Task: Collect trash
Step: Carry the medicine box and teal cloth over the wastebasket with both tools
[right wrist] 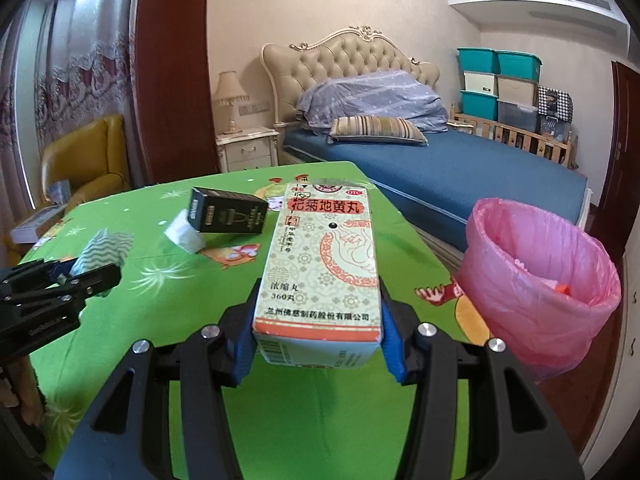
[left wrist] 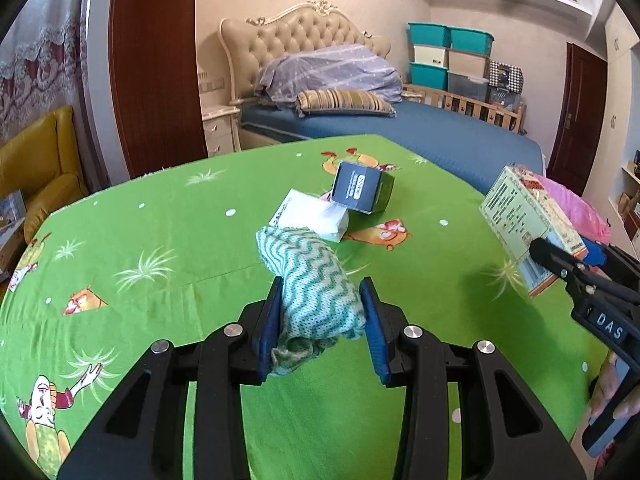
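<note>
Pointing away from its holder, long axis along the fingers, the medicine box is clamped at its near end in the right gripper, above the green tablecloth. Left gripper pinches a crumpled green-and-white cloth. A pink-lined bin stands beside the table, a bed beyond.

**Materials and finishes on the table**

Soft woven cloth, green-and-white zigzag, loosely crumpled: rag. Printed cardboard, slight sheen, sharp edges: medicine box. Dark glossy cardboard: black box. White paper-like wrap, creased: white packet. Thin pink plastic film, translucent and wrinkled: bin liner. Matt cotton-like fabric with cartoon print: green tablecloth. Matt black plastic with polished metal bolts and ribbed blue pads: left gripper, right gripper.
</note>
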`<state>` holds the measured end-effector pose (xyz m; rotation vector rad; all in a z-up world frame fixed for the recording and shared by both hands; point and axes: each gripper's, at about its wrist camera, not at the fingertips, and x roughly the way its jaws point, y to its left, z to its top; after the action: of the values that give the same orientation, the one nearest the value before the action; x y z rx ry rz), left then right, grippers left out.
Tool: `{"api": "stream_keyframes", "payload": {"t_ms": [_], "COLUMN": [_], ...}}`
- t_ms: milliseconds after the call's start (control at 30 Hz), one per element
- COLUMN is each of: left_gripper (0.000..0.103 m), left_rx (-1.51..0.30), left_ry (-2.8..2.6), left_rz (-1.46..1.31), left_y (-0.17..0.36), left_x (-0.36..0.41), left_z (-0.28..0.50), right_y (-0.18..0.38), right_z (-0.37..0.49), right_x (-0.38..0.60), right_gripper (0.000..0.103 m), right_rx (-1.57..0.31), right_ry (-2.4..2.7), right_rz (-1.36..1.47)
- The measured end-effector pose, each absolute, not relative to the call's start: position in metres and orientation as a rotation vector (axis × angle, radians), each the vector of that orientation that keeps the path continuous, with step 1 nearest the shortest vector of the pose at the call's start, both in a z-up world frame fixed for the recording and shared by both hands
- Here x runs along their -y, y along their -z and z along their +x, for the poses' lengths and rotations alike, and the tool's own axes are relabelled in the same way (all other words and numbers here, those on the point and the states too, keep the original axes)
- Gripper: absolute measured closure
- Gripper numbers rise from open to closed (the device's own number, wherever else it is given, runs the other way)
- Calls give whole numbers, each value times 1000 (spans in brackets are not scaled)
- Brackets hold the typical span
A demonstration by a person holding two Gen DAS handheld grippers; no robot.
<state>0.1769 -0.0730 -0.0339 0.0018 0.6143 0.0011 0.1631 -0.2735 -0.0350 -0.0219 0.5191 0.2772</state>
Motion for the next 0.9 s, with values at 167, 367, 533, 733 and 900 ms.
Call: {"api": "stream_keyframes", "payload": {"t_ms": [167, 367, 533, 733, 900], "left_gripper": [66, 66, 66, 66, 66], "left_rx": [-569, -527, -505, -485, -469], "left_ry": [9, 18, 26, 44, 68], "left_rz": [36, 54, 62, 79, 107], "left_y": [28, 20, 14, 8, 2], "left_x": [84, 92, 95, 103, 116], "left_z": [166, 158, 154, 152, 151], "right_y": [32, 30, 28, 25, 23], "right_z": [151, 139, 132, 126, 125], "right_x": [275, 276, 280, 295, 316], "right_gripper": [53, 53, 53, 53, 53], "right_rx": [-508, -501, -489, -479, -475], "right_ry": [-300, -315, -304, -276, -239], "right_rz": [-23, -24, -46, -40, -24]}}
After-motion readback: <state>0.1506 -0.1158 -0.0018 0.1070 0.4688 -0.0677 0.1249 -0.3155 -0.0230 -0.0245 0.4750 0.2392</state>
